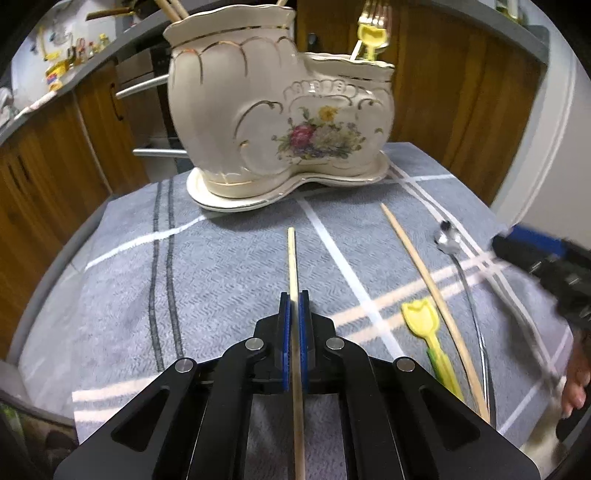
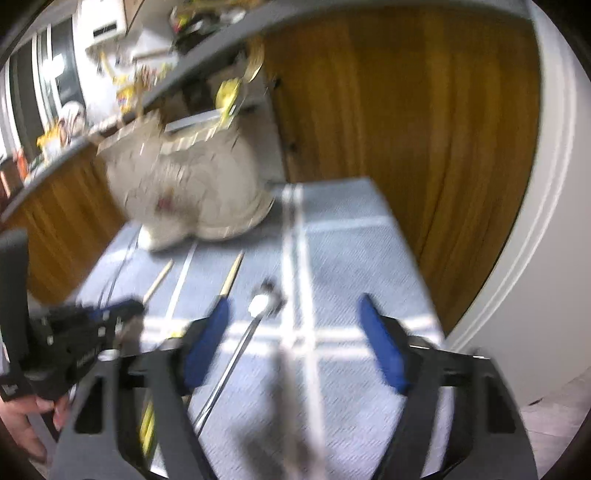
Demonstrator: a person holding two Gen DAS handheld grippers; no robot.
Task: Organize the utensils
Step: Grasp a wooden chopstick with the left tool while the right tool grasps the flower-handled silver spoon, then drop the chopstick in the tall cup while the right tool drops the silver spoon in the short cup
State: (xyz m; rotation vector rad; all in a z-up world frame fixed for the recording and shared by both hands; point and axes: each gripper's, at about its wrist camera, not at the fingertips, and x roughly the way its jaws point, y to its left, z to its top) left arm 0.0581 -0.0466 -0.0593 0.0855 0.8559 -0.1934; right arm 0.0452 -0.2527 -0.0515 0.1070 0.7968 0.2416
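Note:
My left gripper [image 1: 294,306] is shut on a wooden chopstick [image 1: 291,254] that lies along the grey-blue cloth [image 1: 221,266] and points at the cream flowered ceramic holder [image 1: 277,110]. A second chopstick [image 1: 424,280], a yellow tulip-handled utensil [image 1: 424,325] and a metal spoon [image 1: 447,240] lie to the right. In the blurred right wrist view, my right gripper [image 2: 295,321] stands open over the cloth. The spoon [image 2: 258,306] lies between its blue pads [image 2: 218,332], close to the left one and not pinched. The left gripper [image 2: 92,321] shows at the left.
The holder stands on its saucer [image 1: 207,192] at the cloth's far end, with gold forks [image 1: 375,22] and wooden sticks in it. Wooden cabinets [image 1: 443,92] lie behind, a white door frame [image 2: 535,258] to the right. A hand [image 1: 576,391] holds the right gripper [image 1: 535,258].

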